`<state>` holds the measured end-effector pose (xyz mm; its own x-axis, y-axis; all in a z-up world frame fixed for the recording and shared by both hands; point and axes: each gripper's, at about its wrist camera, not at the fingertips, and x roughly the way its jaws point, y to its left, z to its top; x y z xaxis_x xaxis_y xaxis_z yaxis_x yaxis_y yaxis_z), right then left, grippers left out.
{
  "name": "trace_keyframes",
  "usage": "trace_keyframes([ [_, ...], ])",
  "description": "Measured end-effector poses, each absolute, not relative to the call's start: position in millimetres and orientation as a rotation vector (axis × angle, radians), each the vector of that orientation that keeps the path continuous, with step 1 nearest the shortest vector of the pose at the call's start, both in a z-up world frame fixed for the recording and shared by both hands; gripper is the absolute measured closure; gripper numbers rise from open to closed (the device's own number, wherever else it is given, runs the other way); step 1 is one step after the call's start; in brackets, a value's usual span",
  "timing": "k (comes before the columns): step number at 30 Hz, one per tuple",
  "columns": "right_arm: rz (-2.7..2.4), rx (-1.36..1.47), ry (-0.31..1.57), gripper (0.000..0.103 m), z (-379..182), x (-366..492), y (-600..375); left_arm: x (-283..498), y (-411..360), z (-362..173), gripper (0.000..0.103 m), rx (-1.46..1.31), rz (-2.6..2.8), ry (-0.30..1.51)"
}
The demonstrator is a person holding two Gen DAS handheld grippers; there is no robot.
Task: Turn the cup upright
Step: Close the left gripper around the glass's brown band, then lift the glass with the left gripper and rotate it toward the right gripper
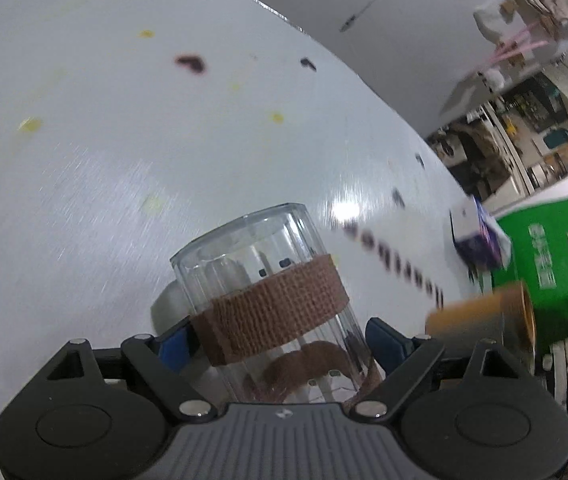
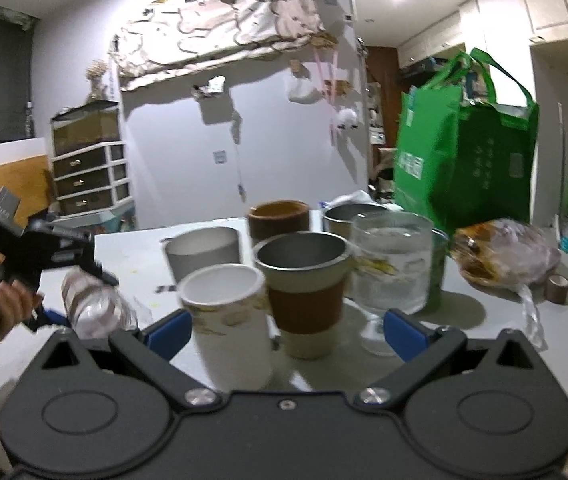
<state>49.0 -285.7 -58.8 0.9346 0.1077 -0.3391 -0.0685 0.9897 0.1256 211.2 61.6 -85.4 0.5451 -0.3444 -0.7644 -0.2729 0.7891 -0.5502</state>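
Your left gripper [image 1: 280,336] is clamped on the clear ribbed plastic cup with a brown fabric band [image 1: 268,300], mid-air above the white surface [image 1: 124,140]. Smooth plastic may slip as you rotate it. Your right gripper [image 2: 284,332] stands apart, empty.

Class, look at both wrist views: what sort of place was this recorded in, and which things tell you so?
Most likely a lived-in home, perhaps a dining or kitchen area: a white table crowded with drinking cups, a green reusable shopping bag, and a plastic drawer unit against the wall.
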Motion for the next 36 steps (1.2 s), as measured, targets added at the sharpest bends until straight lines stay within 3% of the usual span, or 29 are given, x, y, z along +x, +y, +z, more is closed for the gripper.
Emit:
trace_keyframes([
  [13,0.236,0.141,0.458,0.0,-68.7,54.1,-247.3,129.7,46.3,-87.4,0.012,-0.564,-0.212,1.083],
  [26,0.295,0.064,0.601,0.0,-104.2,82.3,-200.6,96.5,57.8,-69.8,0.008,-0.454,-0.178,0.892],
  [36,0.462,-0.082,0.575,0.002,-94.5,44.1,-163.9,102.3,45.0,-65.7,0.016,-0.345,-0.237,0.875],
])
